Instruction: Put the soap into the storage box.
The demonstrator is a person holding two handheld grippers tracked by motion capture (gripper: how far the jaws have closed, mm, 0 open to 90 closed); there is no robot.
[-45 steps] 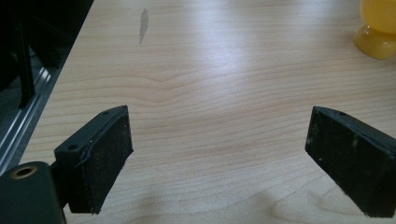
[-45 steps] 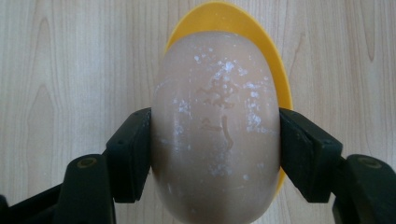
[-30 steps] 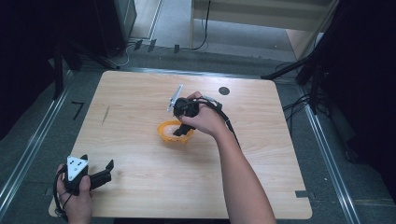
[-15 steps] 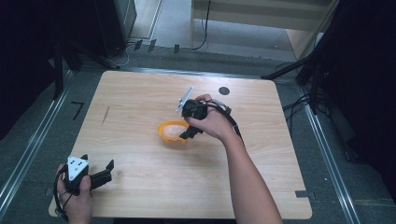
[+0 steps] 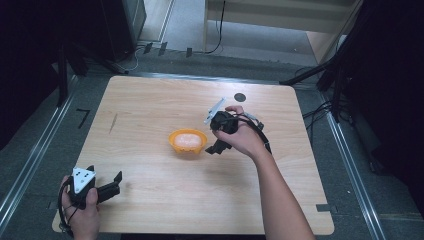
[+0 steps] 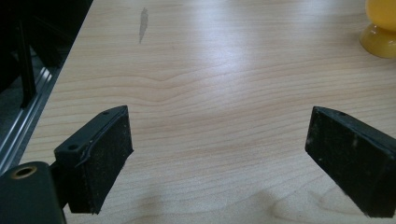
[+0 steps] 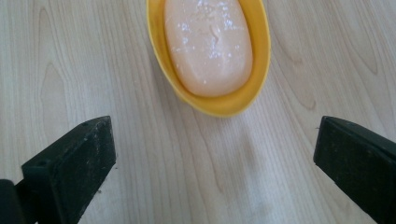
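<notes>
Since a second ago, the right hand-held gripper has drawn back from the yellow oval plastic dish holding a pale pink soap bar mid-tabletop, jaws wide and empty, so placing looks finished; the left hand-held gripper rests open and empty near the front left corner.

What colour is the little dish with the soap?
The dish is yellow-orange, clearest in the right gripper view.

Lab: railed test table, cables
</notes>
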